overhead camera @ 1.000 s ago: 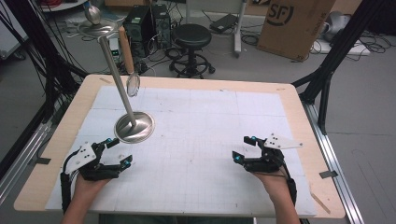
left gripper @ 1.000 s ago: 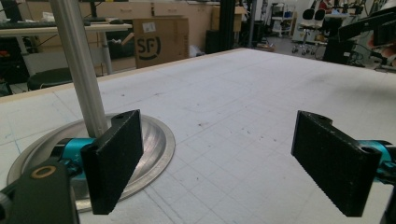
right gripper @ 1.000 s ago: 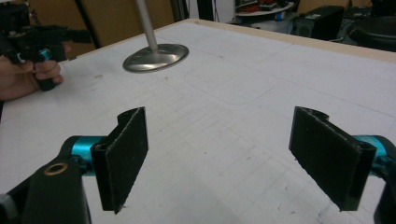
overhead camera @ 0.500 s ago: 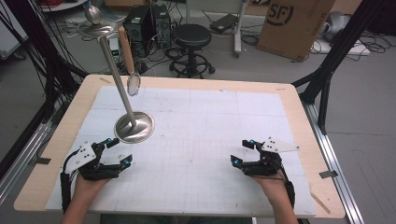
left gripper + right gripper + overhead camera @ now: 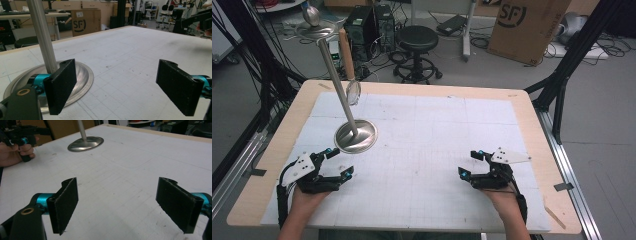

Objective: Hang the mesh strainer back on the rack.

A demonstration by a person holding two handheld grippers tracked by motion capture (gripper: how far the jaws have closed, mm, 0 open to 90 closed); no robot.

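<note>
- The table (image 5: 532,107) carries a white gridded mat that covers most of its top; its wooden border shows round the mat's edges.
- The metal stand (image 5: 356,136) sits on the mat's left half; its round dished base lies flat and its pole rises, leaning toward the upper left; the pole's upper end is hard to tell from the clutter beyond the table; a small round disc (image 5: 354,92) hangs by the pole partway up, and how it is fixed cannot be made out.
- The left gripper (image 5: 337,164) rests low at the near left edge, held by a hand whose forearm is cut off by the frame's bottom; its jaws stand released, wide apart, with nothing between them; the stand's base lies just beyond its left jaw.
- The right gripper (image 5: 471,164) rests at the near right, well apart from the stand; its jaws are likewise spread and empty, over bare mat.
</note>
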